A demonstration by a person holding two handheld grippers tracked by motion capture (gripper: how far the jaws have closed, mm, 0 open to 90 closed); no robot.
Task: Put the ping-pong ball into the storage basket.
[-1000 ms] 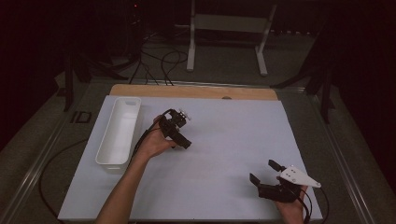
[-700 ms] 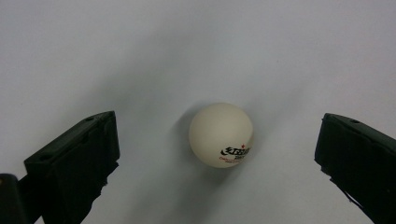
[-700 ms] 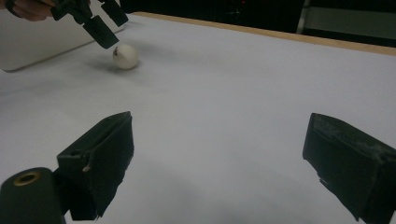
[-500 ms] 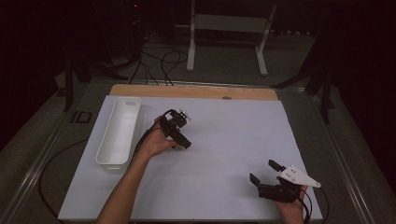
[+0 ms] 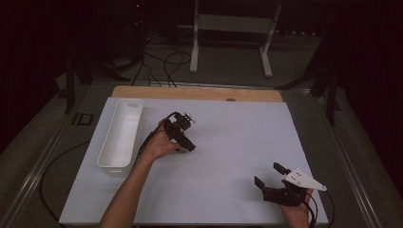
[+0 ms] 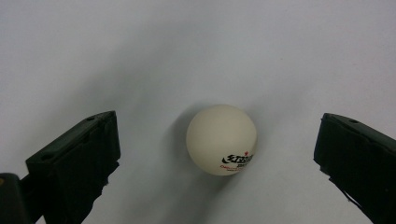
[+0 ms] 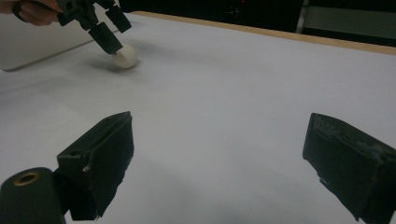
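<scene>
Two grippers: both spread wide, neither gripping anything.
Right gripper (image 5: 271, 175): nearest the person's edge, jaws well apart over bare white table (image 5: 237, 142), nothing between them, not touching anything I can make out.
Ball from the right gripper: in the right gripper view the ball (image 7: 125, 57) sits well ahead and off to the upper left, with the left gripper (image 7: 106, 27) right over it.
Left gripper (image 5: 183, 135): farther up the table, jaws wide open, pointing down at the surface.
Ball from the left gripper: white ping pong ball (image 6: 221, 139) lies between its jaws, roughly centred, a clear gap on each side, so no contact in the left gripper view. Printed logo faces the camera, low on the ball.
Ball support: resting on the table.
Tray (image 5: 121, 133): long white tray just beyond the left gripper's outer side, near the hand (image 5: 159, 145) holding it.
</scene>
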